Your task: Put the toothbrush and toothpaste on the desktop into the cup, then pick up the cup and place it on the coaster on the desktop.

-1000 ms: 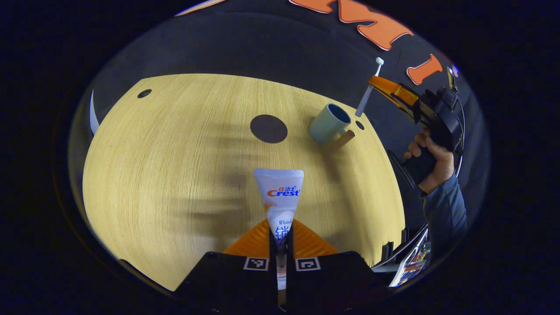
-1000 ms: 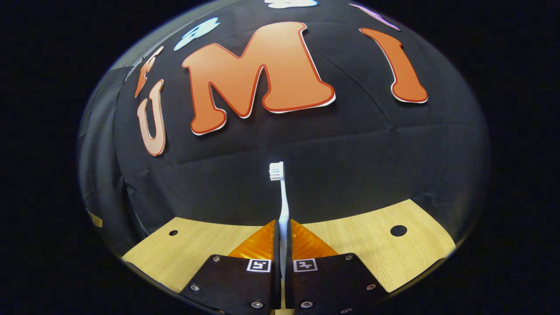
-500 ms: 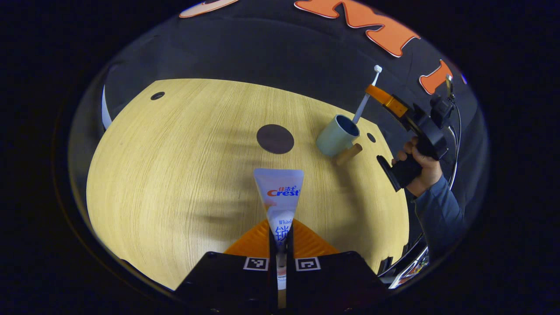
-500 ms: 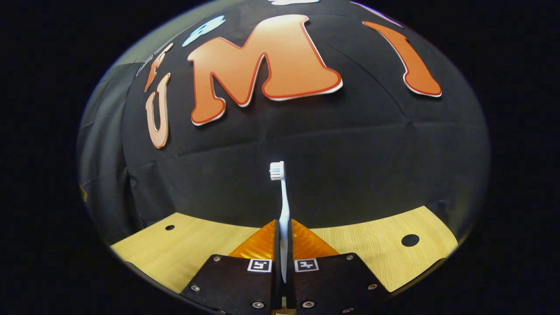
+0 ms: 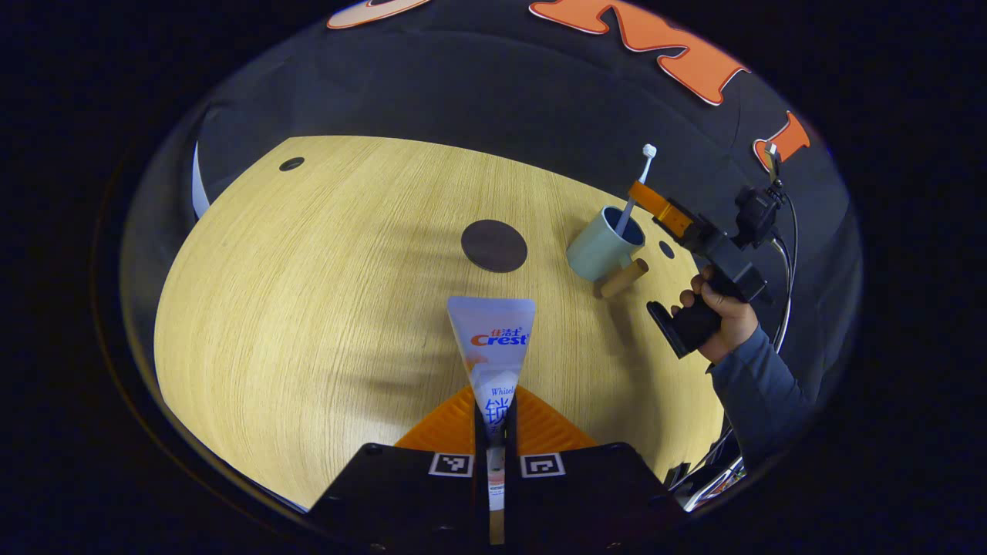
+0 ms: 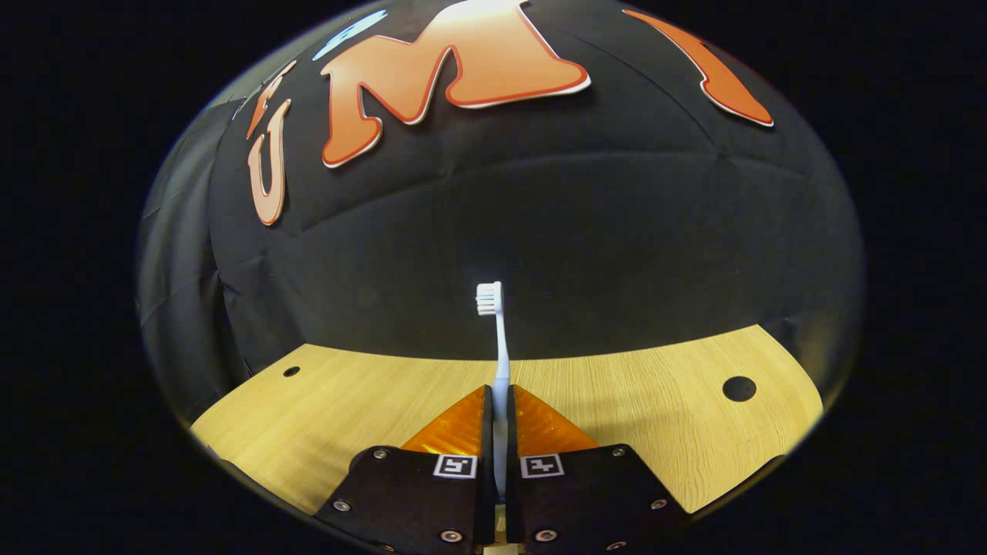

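Note:
My left gripper [image 5: 494, 401] is shut on a white toothpaste tube [image 5: 493, 339], held above the wooden desktop [image 5: 324, 293]. Beyond it lies a round dark coaster [image 5: 494, 246]. To its right stands a pale green cup [image 5: 601, 247] with a wooden handle. In the left gripper view the right gripper [image 5: 644, 194], held by a hand [image 5: 717, 316], grips a white toothbrush [image 5: 635, 193] whose lower end is inside the cup. In the right gripper view my right gripper [image 6: 500, 401] is shut on the toothbrush [image 6: 497, 339], bristles up.
The desktop's far edge meets the black booth wall [image 6: 540, 254]. Small dark holes [image 6: 739, 388] sit near the desktop corners [image 5: 291, 163]. A sleeve [image 5: 759, 393] reaches in from the right beyond the desktop's edge.
The right gripper has come down with the toothbrush, whose lower end has gone from above the cup into it. My left gripper still holds the toothpaste.

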Demonstrator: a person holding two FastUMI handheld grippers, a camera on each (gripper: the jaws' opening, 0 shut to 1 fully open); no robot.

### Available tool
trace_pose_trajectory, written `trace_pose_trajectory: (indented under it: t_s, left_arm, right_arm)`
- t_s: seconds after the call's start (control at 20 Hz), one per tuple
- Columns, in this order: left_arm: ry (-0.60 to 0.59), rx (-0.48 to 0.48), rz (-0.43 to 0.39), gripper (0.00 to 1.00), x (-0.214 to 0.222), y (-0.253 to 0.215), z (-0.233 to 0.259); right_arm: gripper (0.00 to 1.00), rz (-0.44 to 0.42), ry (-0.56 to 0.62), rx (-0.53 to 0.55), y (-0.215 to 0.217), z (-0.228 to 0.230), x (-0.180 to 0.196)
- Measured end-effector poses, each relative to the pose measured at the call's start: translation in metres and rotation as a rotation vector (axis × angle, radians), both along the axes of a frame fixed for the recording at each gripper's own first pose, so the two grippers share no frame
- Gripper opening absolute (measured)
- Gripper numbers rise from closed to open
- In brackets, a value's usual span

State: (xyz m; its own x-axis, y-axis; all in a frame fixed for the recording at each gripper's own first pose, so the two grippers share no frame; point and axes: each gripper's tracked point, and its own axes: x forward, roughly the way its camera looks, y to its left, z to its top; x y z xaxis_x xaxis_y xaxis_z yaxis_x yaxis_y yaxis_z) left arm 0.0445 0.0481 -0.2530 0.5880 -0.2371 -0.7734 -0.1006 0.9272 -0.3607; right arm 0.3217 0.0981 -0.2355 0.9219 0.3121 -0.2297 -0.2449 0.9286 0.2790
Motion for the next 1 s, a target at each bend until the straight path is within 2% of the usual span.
trace_pose_trajectory:
  t_s: [0.2,0.45,0.5,0.6,0.65,0.75,0.8,0.85,0.9,1.0]
  left_arm:
    - [-0.011,0.007,-0.012,0.07,0.012,-0.002,0.004]
    - [-0.039,0.013,-0.015,0.07,0.037,-0.013,0.002]
    - [-0.053,0.02,-0.018,0.08,0.042,-0.011,0.004]
    - [-0.098,0.039,-0.027,0.07,0.056,-0.007,0.01]
    - [-0.124,0.052,-0.033,0.08,0.064,-0.008,0.013]
    - [-0.174,0.071,-0.045,0.08,0.084,-0.011,0.019]
    - [-0.201,0.077,-0.05,0.07,0.095,-0.012,0.022]
    - [-0.215,0.077,-0.054,0.08,0.103,-0.013,0.024]
    - [-0.217,0.071,-0.051,0.07,0.11,-0.015,0.025]
    - [-0.257,0.05,-0.043,0.07,0.129,-0.017,0.035]
  right_arm:
    - [0.07,0.012,0.056,-0.015,-0.001,-0.015,-0.009]
    - [0.12,0.056,0.13,0.021,-0.001,-0.019,-0.025]
    - [0.18,0.061,0.142,0.022,-0.003,-0.019,-0.03]
    - [0.24,0.072,0.162,0.024,-0.007,-0.018,-0.038]
    - [0.37,0.086,0.17,0.036,-0.005,-0.017,-0.043]
    - [0.47,0.109,0.179,0.034,-0.005,-0.015,-0.054]
    - [0.61,0.111,0.179,0.022,-0.008,-0.014,-0.058]
    - [0.66,0.114,0.179,0.01,-0.011,-0.012,-0.063]
    - [0.76,0.118,0.18,0.004,-0.013,-0.012,-0.068]
    - [0.87,0.134,0.195,0.01,-0.017,-0.01,-0.079]
